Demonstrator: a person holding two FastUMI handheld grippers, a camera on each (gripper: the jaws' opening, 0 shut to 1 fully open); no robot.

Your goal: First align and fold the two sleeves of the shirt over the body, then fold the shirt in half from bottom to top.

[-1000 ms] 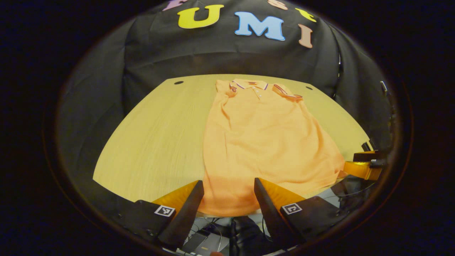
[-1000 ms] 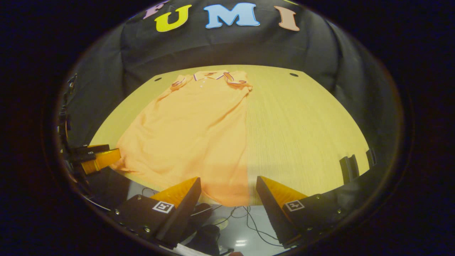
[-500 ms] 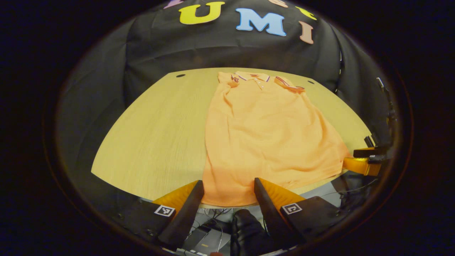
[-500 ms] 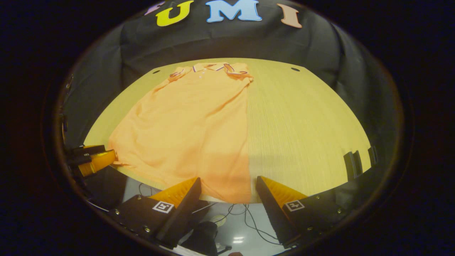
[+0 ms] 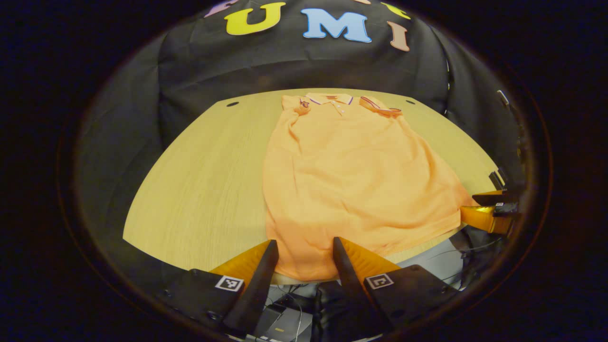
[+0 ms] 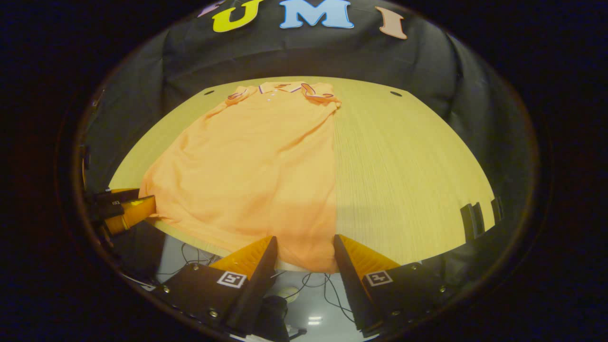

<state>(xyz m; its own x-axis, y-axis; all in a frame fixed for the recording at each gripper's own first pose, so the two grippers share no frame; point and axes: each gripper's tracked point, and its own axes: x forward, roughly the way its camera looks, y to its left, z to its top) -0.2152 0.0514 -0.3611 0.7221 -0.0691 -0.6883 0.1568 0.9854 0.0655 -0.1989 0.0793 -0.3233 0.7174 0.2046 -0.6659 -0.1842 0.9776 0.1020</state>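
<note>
straddling shirt (image 5: 351, 180) hem | left hand-held gripper (image 5: 304, 247) | fingers apart

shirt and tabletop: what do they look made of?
Shirt: soft orange knit, probably cotton or a blend; matte, with limp wrinkles, a striped collar and a buttoned placket like a polo. The fibre itself cannot be told.
Table: pale wood or wood-look laminate; fine straight grain lines run across it and the finish is smooth with low sheen. Solid wood or veneer is unclear.

1 shirt (image 5: 351, 175), 1 table (image 5: 204, 180), 2 tongs: left (image 5: 302, 242), right (image 6: 302, 240)
</note>
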